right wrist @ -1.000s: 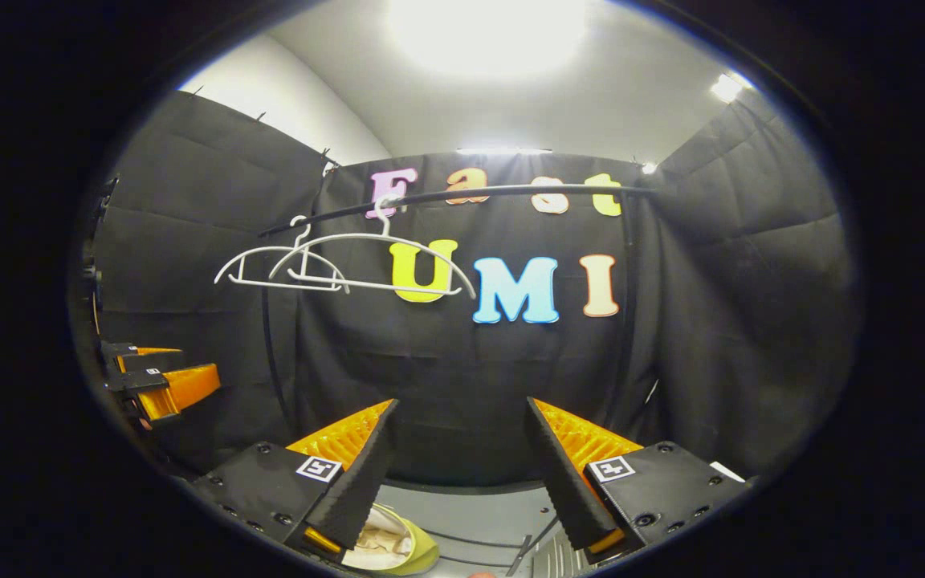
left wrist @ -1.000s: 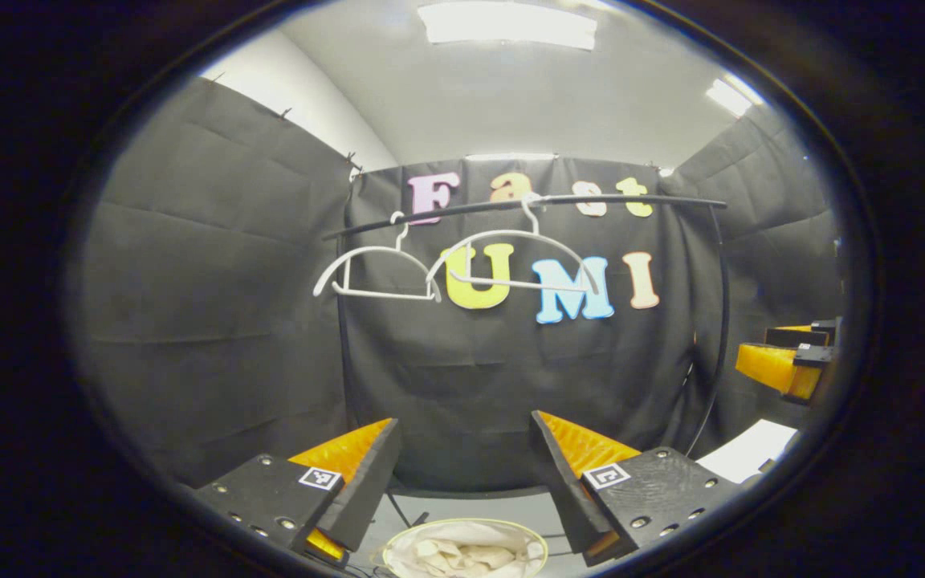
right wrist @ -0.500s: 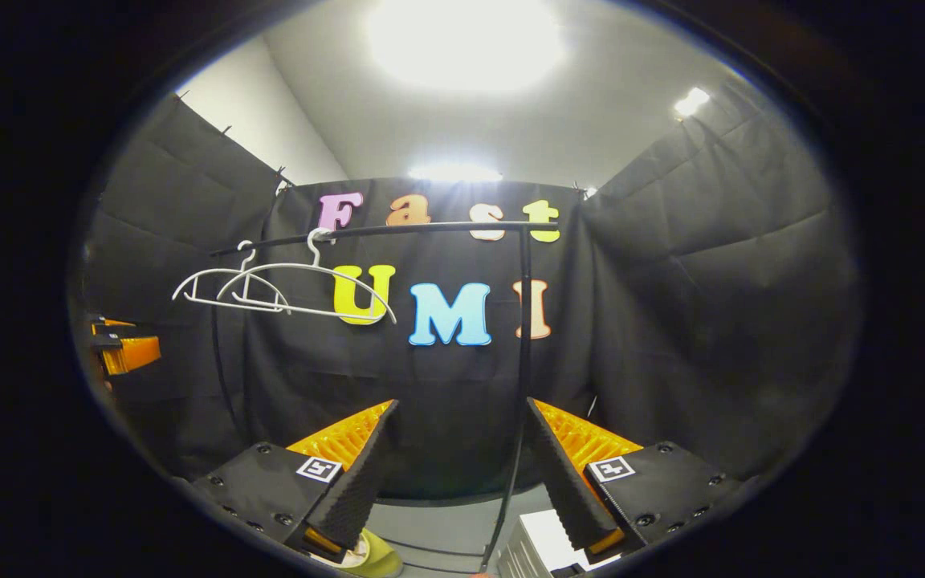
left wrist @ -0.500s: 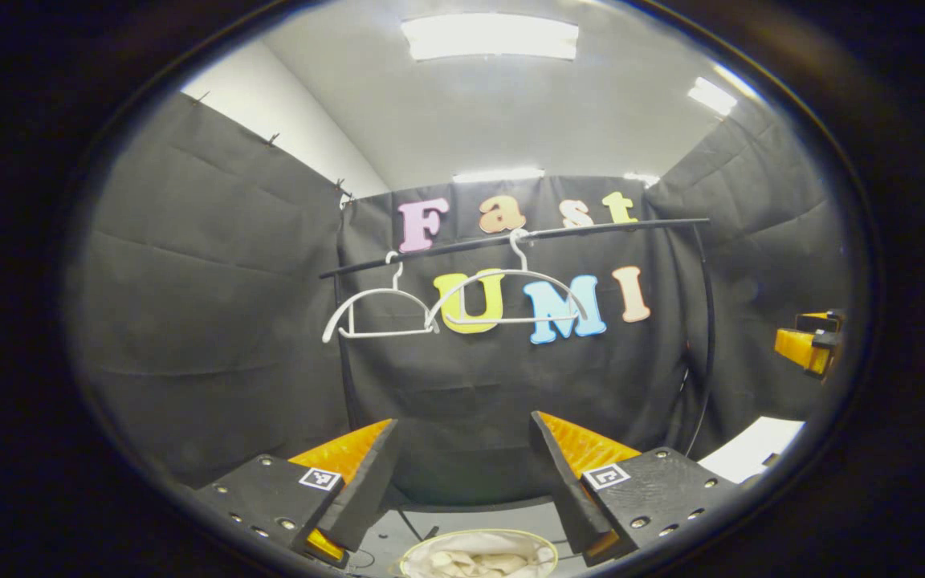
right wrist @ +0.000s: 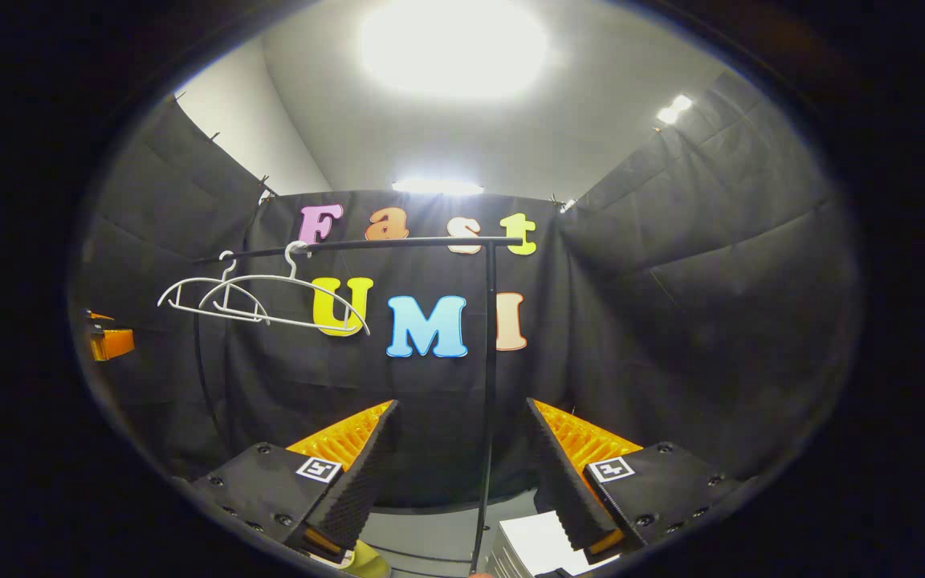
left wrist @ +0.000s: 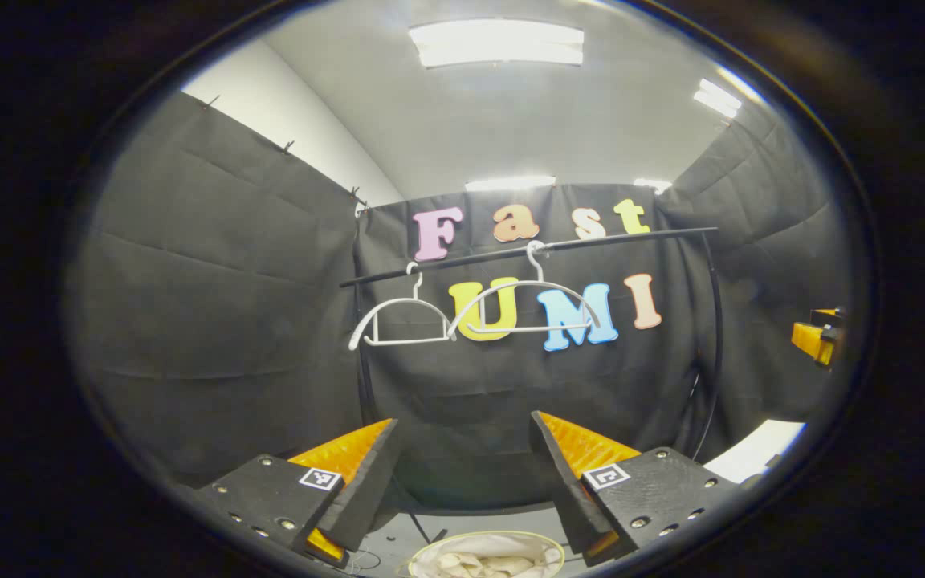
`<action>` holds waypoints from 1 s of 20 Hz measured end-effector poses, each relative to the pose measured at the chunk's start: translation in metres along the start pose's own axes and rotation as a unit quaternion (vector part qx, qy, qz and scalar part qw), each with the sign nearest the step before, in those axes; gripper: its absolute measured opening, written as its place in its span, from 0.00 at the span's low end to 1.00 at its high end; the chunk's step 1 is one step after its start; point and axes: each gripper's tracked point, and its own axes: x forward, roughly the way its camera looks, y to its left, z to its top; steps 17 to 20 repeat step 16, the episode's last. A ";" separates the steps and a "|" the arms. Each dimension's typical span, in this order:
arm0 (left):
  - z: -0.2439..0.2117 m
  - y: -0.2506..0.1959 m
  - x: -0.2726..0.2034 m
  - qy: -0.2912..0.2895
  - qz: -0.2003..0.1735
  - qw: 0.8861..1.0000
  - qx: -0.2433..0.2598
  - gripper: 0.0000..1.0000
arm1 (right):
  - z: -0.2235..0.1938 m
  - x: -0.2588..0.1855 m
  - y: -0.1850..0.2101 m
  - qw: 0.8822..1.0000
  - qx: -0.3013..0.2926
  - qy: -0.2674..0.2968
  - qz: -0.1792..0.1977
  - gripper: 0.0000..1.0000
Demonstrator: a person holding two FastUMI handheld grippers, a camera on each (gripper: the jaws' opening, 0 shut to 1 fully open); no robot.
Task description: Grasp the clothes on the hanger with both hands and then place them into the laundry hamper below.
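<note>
— Two hangers [left wrist: 478,309] hang bare on the rail [left wrist: 527,247], ahead of and above your left gripper [left wrist: 462,482]. Where are the clothes?

— Below you. A pale bundle of clothes [left wrist: 482,558] lies in the laundry hamper [left wrist: 547,547], straight under the gap between your left gripper's fingers. Your left hand is the nearer one.

— And the right gripper [right wrist: 458,482]?

— Its view catches just a yellow-green sliver of the hamper's rim [right wrist: 366,562], low and to its left, so the hamper sits off to that side. What is inside cannot be made out from there.

— Are you holding anything?

— No. Both grippers stand with fingers spread wide and nothing between them. The rail's long axis runs crosswise in front of you, and its upright post [right wrist: 486,385] stands just ahead of the right gripper.

— So what is left?

— Judging by the bare hangers and the full hamper, little; the cloth seems already put away, though the bundle sits at the picture's very edge.

— Anything else beneath?

— A white stack [right wrist: 535,546] below your right gripper.
</note>
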 end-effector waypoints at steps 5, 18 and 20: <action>-0.002 -0.007 0.000 0.005 -0.003 1.000 0.000 0.93 | -0.002 0.000 -0.013 1.000 0.012 0.005 -0.014 0.94; -0.008 -0.010 -0.005 0.007 -0.002 1.000 -0.015 0.93 | 0.001 0.004 -0.030 1.000 0.011 0.007 -0.028 0.94; -0.008 -0.010 -0.005 0.007 -0.002 1.000 -0.015 0.93 | 0.001 0.004 -0.030 1.000 0.011 0.007 -0.028 0.94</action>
